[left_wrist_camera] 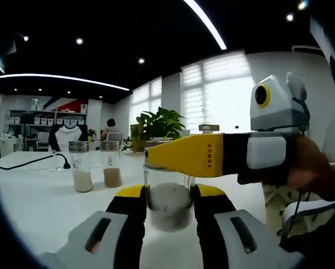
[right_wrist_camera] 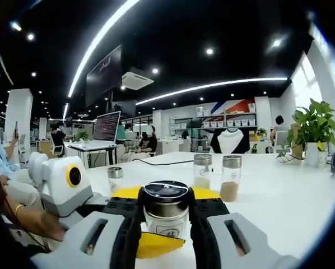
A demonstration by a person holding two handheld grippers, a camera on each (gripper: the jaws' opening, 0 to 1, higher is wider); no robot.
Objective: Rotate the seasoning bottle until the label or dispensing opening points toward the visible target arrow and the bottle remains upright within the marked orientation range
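Both grippers pinch the seasoning bottle (left_wrist_camera: pixel 168 204): the left gripper (left_wrist_camera: pixel 168 216) clamps its glass body, the right gripper (right_wrist_camera: pixel 165 221) its dark cap (right_wrist_camera: pixel 166 191) on the desk (left_wrist_camera: pixel 38 196). The turning step looks under way; no arrow is visible, so the next twist needs the body kept upright, spare jars (left_wrist_camera: pixel 94 165) at ten o'clock.

Left of the bottle: bare worktop (left_wrist_camera: pixel 38 196), open.
Further back: two jars (left_wrist_camera: pixel 94 165) standing side by side, cable (left_wrist_camera: pixel 27 162) beyond.
Right side: other gripper (left_wrist_camera: pixel 212 157) reaching across over the bottle.
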